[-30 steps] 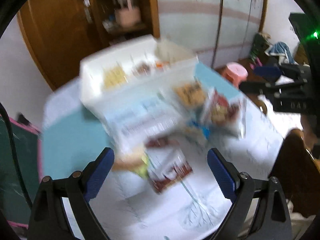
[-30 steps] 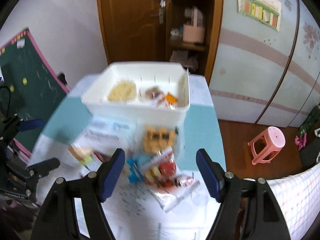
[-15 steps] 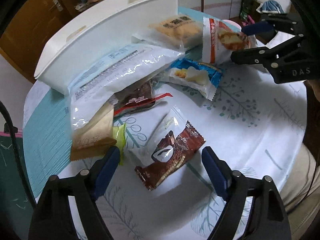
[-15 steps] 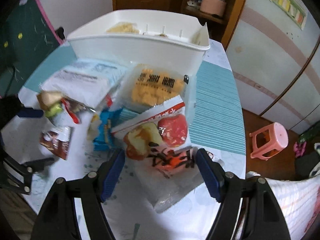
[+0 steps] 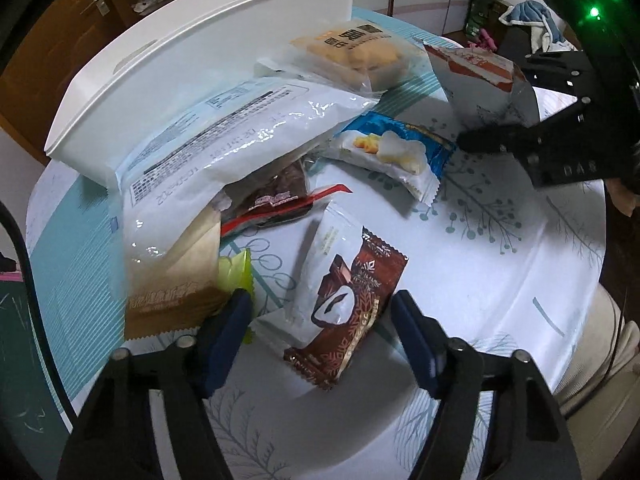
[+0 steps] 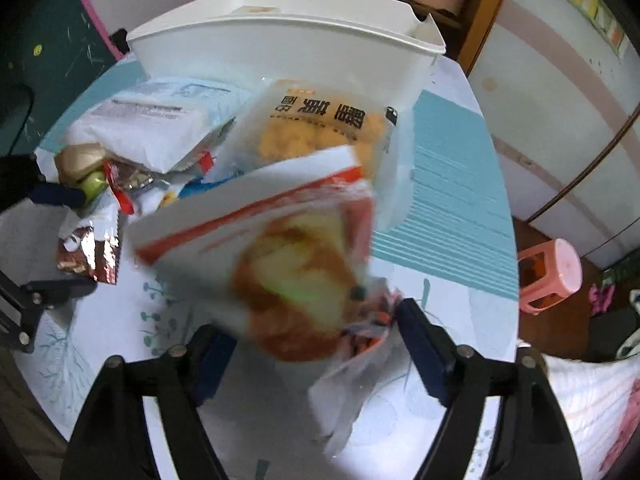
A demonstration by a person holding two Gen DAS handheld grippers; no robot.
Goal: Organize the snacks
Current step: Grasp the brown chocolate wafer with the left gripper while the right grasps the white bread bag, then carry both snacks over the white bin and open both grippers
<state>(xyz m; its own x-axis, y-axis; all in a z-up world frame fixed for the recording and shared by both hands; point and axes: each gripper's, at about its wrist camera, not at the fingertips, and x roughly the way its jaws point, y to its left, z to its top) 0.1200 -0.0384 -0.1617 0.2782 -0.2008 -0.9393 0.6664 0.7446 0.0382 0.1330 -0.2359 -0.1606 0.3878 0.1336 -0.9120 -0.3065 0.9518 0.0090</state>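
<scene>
"Counting now: how many?"

"I see eight snack packs [image 5: 240, 136] and one white bin [image 5: 200, 64]."

"Your grippers?"

"My left gripper [image 5: 320, 308] was just closing but is not yet pinching the brown pack [image 5: 352, 312]. It lies flat on the table [image 5: 500, 280], long side pointing at the bin. My right gripper [image 6: 308, 328] was closing round the red bag [image 6: 280, 248], which is too blurry to tell."

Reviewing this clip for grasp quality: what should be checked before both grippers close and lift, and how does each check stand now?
1. Brown chocolate packet centred in left gripper: ok.
2. Left jaws, just closing, free of the tan packet: not ok; one jaw sits against it and the green wrapper.
3. Red-and-white bag inside right gripper: ok.
4. Right jaws, just closing, gripping it: cannot tell, blurred.
5. White bin within reach: ok.
</scene>
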